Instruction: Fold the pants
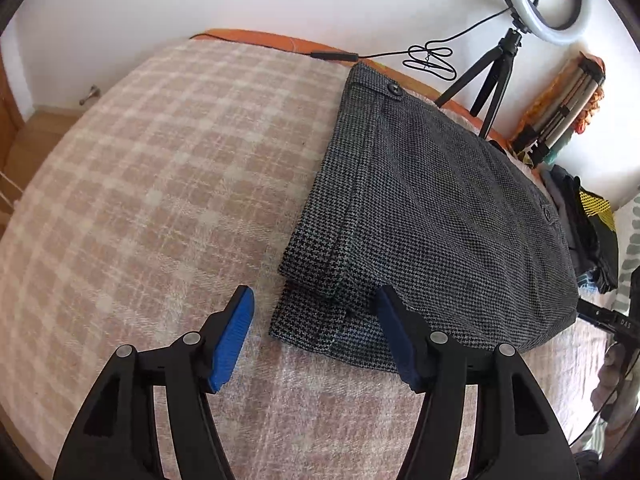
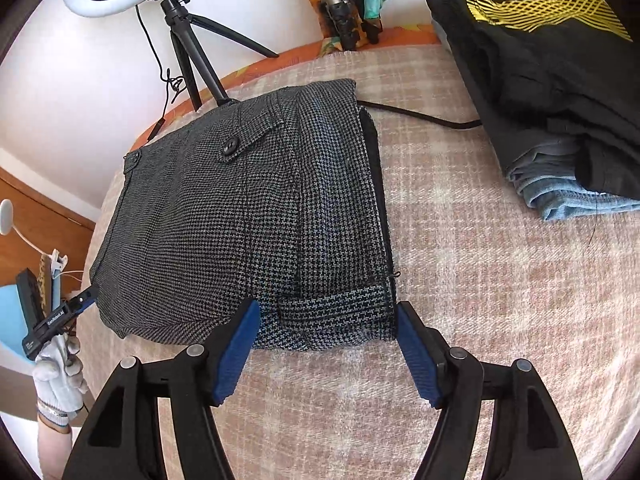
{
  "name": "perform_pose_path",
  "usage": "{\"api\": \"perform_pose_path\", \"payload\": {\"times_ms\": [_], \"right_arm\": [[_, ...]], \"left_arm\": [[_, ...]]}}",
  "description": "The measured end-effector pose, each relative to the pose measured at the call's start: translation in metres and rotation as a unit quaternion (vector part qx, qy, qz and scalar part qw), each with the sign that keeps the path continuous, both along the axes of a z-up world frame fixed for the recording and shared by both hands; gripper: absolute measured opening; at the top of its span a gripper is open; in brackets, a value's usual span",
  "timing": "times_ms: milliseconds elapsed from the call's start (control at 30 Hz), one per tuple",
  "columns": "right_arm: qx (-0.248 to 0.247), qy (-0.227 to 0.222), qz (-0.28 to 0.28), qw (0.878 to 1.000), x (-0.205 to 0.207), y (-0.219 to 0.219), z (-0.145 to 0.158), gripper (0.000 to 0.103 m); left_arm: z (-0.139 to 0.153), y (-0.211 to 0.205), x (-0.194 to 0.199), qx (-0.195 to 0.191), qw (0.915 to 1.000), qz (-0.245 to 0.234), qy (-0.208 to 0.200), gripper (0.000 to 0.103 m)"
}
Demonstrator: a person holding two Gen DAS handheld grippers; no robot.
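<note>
With the pants folded on the bed, both our hand-held grippers, left and right, gape empty, so next we likely stack them.

Left gripper tilted steeply downward, jaws apart, blue pads gripping nothing. Right gripper likewise angled down, jaws spread wide, nothing clamped. White-gloved left hand visible at frame edge, wrapped around its handle.
</note>
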State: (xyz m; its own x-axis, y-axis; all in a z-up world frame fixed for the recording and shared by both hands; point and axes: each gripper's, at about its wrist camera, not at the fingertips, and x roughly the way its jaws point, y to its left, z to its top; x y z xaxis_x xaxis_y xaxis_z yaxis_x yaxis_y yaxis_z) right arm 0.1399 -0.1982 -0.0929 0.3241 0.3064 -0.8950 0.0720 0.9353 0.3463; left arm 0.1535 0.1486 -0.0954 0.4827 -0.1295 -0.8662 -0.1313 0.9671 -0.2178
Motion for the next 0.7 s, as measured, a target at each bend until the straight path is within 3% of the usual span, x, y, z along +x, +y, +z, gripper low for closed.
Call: {"api": "perform_pose_path", "payload": {"times_ms": [67,167,233,333,567,633,700], "right_arm": [[-0.04,-0.038,0.026,0.998,-0.008,0.008,0.011,0.07],[-0.088,-0.097,0.122,0.984,-0.021,0.027,0.026,0.07],[-0.129,-0.126,0.185,0.966,-0.031,0.042,0.03,0.068],[-0.194,-0.16,0.27,0.929,-0.044,0.063,0.028,0.068],[-0.292,-0.149,0.387,0.862,-0.05,0.078,-0.002,0.071],[-0.296,-0.159,0.39,0.857,-0.047,0.075,-0.005,0.075],[-0.308,-0.164,0.386,0.854,-0.042,0.071,-0.006,0.075]], "left_arm": [[0.012,-0.014,-0.012,0.038,0.9981,-0.036,-0.031,0.063],[0.024,-0.042,-0.033,0.096,0.9867,-0.114,-0.064,0.063],[0.029,-0.065,-0.044,0.127,0.9746,-0.167,-0.08,0.063],[0.032,-0.1,-0.055,0.172,0.9521,-0.231,-0.101,0.063],[0.013,-0.157,-0.057,0.244,0.9024,-0.341,-0.1,0.063],[0.001,-0.162,-0.051,0.268,0.8917,-0.354,-0.088,0.064],[-0.009,-0.161,-0.042,0.286,0.8866,-0.356,-0.076,0.068]]}}
